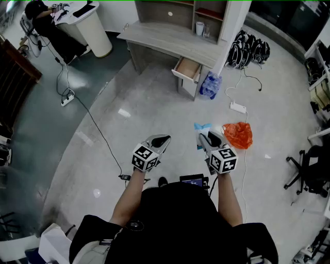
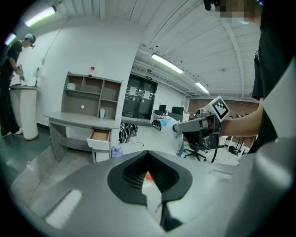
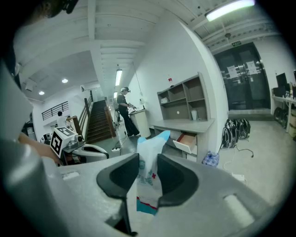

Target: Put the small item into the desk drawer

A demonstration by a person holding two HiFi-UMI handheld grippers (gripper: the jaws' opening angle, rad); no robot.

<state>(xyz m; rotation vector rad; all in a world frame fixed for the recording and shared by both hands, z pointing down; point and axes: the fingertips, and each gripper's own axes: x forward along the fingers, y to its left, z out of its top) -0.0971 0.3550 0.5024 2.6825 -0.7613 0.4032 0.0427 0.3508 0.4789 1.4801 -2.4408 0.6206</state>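
Observation:
My right gripper is shut on a small white and blue packet, which sticks up between the pads. The left gripper is beside it at the same height, its jaws together with nothing between them. Both are held in front of the person, above the pale floor. The grey desk stands well ahead. Its wooden drawer is pulled open at the desk's right end. The open drawer also shows in the left gripper view and in the right gripper view.
An orange plastic bag lies on the floor right of the grippers. A pack of water bottles sits beside the drawer, with a power strip nearby. A cable runs across the floor at left. A person stands at far left.

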